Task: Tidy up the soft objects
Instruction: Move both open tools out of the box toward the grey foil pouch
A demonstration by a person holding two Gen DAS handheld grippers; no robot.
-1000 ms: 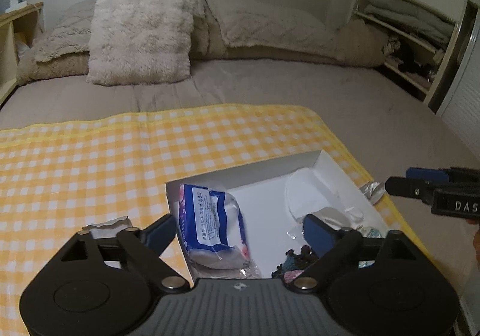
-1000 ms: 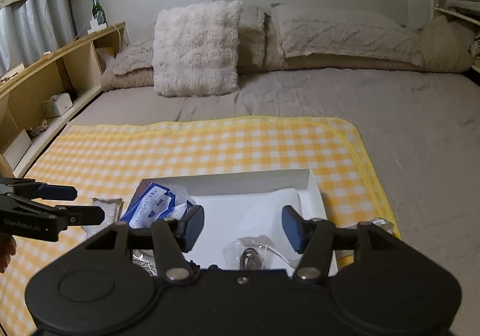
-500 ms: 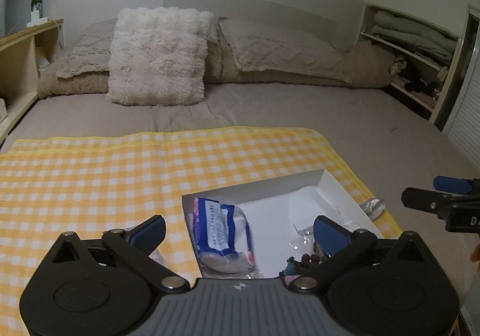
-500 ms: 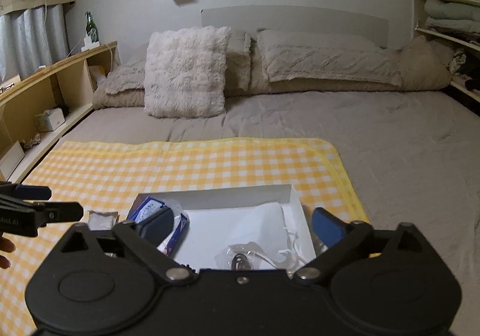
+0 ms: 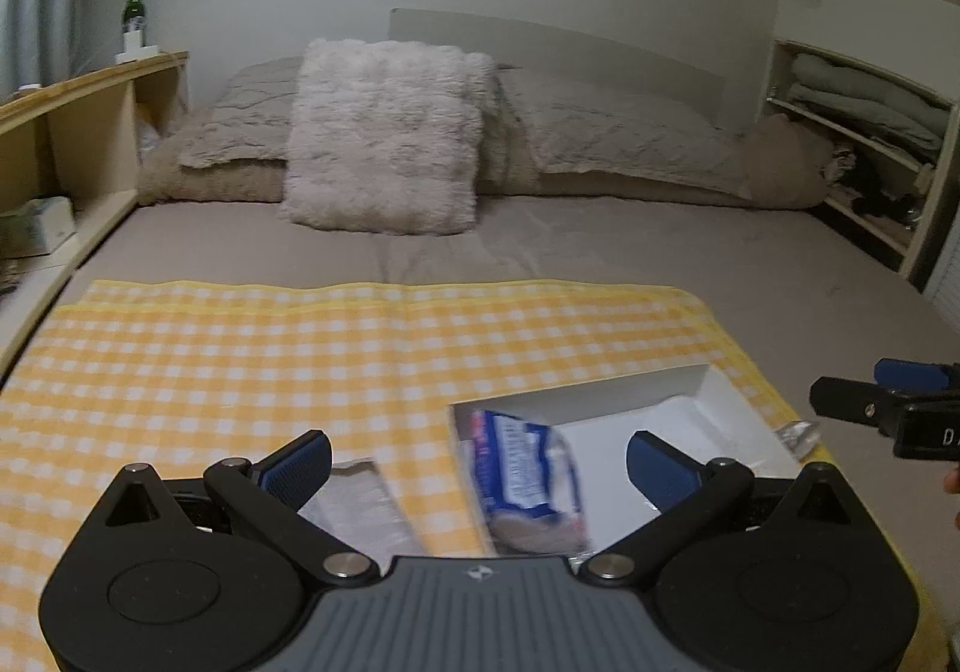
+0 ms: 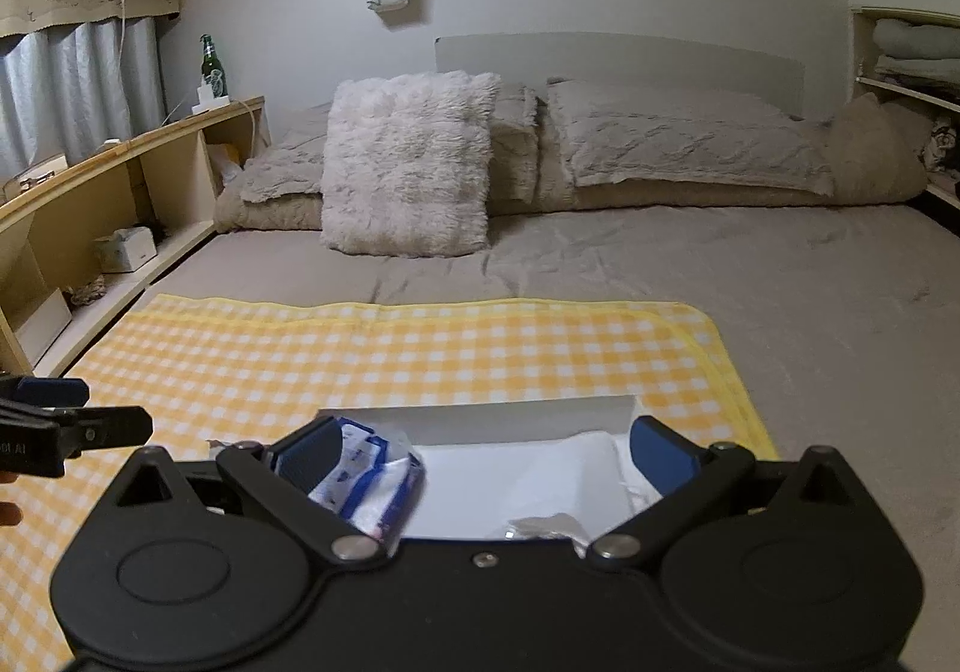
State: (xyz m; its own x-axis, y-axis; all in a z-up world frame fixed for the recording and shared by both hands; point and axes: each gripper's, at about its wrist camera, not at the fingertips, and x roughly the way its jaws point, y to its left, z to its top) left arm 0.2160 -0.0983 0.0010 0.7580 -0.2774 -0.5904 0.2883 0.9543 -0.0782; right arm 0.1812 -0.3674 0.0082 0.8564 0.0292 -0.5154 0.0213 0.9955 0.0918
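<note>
both grippers, left gripper (image 5: 477,459) and right gripper (image 6: 486,447), gape wide and empty above the white box (image 5: 606,393) at the checked blanket's (image 5: 300,348) near right corner; blue-white packet (image 5: 528,471) lies inside, left side.

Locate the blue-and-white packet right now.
In both wrist views the blue-and-white packet lies inside the white box, at its left end, on the yellow checked cloth.

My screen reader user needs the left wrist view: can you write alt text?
The open left tool hangs empty over a white box holding a blue and white packet, on a yellow checked cloth spread across a bed. A fluffy pillow stands beyond; the right tool enters at the right edge.
</note>
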